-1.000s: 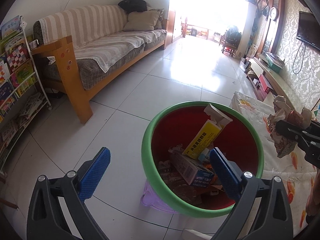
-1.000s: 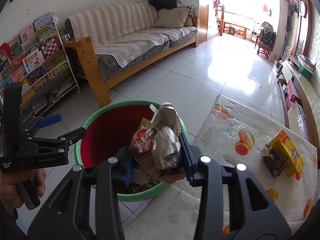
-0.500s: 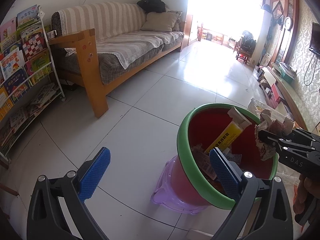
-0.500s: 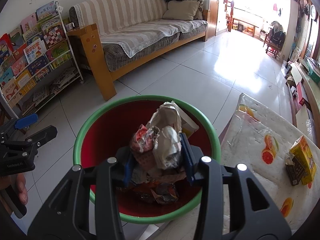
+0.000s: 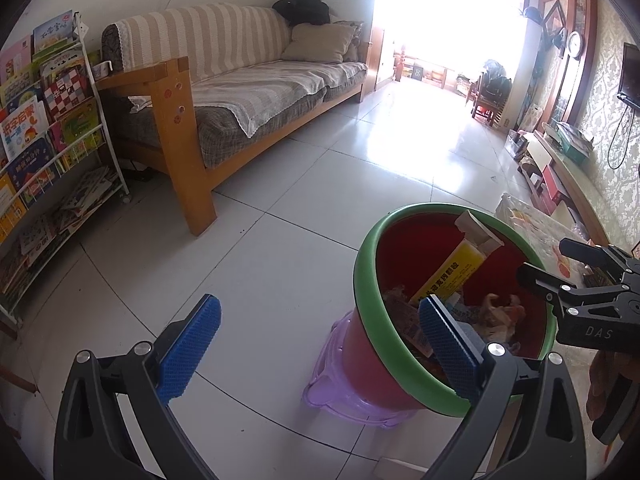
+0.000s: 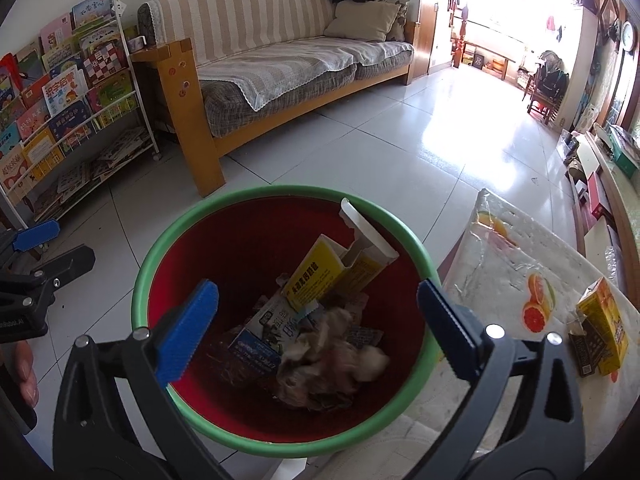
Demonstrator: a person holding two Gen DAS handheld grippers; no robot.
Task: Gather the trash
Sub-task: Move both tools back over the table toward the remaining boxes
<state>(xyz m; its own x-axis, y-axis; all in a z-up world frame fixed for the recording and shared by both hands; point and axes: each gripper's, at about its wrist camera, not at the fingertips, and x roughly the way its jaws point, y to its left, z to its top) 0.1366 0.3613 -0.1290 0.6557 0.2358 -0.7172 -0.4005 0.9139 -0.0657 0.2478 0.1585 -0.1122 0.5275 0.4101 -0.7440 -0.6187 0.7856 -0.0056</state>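
A red bin with a green rim (image 6: 280, 192) holds cartons and scraps, among them a yellow carton (image 6: 316, 276) and a crumpled paper wad (image 6: 328, 364). My right gripper (image 6: 316, 286) hangs over the bin mouth. Its jaws are opening and nothing is between them; the wad lies loose below. From the left wrist the bin rim (image 5: 372, 320) is at lower right, with the right gripper (image 5: 544, 258) over its far side. My left gripper (image 5: 320, 304) stands open and empty above the floor, left of the bin.
The bin rests on a purple stool (image 5: 340, 380). Right of it is a table with a fruit-print cover (image 6: 500, 280) bearing a yellow box (image 6: 600, 320). A wooden sofa (image 5: 240, 92) and a book rack (image 5: 48, 140) line the left wall.
My right gripper came over the bin, then opened, and the crumpled wad dropped in. The left gripper shifted left, away from the bin, then held still.
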